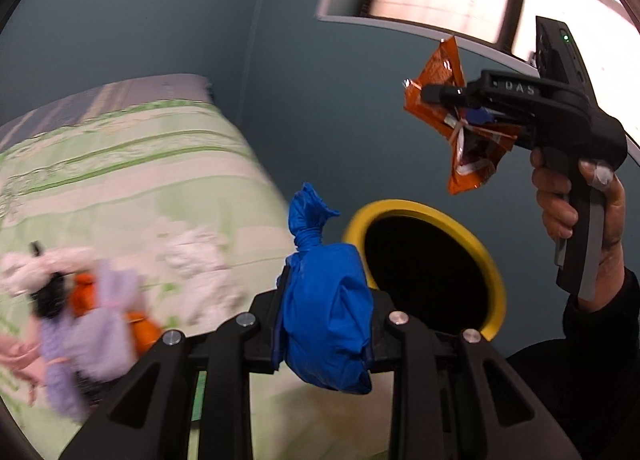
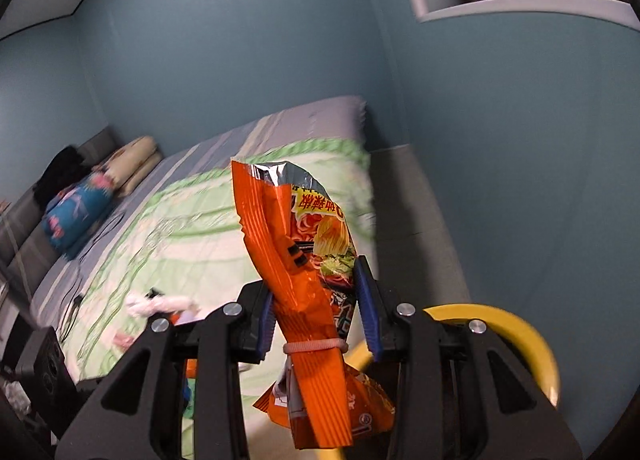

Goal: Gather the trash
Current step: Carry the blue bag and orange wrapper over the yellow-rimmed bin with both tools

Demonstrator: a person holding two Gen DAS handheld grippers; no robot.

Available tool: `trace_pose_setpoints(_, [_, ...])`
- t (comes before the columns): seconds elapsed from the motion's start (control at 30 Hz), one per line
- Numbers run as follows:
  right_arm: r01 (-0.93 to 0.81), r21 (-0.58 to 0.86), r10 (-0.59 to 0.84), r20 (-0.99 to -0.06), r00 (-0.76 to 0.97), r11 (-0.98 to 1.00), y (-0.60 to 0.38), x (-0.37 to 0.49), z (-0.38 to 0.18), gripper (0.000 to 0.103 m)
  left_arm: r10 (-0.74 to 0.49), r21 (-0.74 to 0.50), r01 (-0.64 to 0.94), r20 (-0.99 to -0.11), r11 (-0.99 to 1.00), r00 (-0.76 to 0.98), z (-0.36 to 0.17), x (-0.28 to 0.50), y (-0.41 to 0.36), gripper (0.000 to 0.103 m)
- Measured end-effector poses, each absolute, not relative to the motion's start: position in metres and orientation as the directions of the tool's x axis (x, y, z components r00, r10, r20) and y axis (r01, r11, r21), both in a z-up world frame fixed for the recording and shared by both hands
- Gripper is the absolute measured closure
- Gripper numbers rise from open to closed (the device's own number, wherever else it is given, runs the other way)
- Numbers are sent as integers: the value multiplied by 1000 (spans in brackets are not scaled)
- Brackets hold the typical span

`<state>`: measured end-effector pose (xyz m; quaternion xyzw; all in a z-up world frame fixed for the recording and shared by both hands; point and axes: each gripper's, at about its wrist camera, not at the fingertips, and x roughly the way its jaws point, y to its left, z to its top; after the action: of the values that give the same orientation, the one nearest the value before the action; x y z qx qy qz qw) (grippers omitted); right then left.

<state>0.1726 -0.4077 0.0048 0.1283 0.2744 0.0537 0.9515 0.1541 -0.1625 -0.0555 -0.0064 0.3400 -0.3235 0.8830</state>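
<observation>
Now the left hand-held gripper is clamped on a knotted blue bag, held up with the yellow-rimmed bin just past it at two o'clock. Meanwhile the right hand-held gripper pinches an orange snack wrapper bound with a rubber band, the bin's rim showing at four o'clock and the bed at ten o'clock.

blue bag, orange wrapper, yellow-rimmed bin.
</observation>
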Motion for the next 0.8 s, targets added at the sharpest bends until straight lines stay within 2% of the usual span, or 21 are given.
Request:
trace_pose_setpoints(0.1, [33,272,112,-500,859,962,-430,160,4,69,-609,-240,608,-599,757,520,-59,154,-192,77])
trace_pose_setpoints(0.33, [166,234,-5,-565,825,958,-456,157,-12,69,-652,-257,671,-619,696,439,-70,158,-254,77])
trace_pose_setpoints(0.8, [313,277,-40,-688,725,908,-489,178,-47,68,-665,-307,687,-664,659,342,-105,154,-302,77])
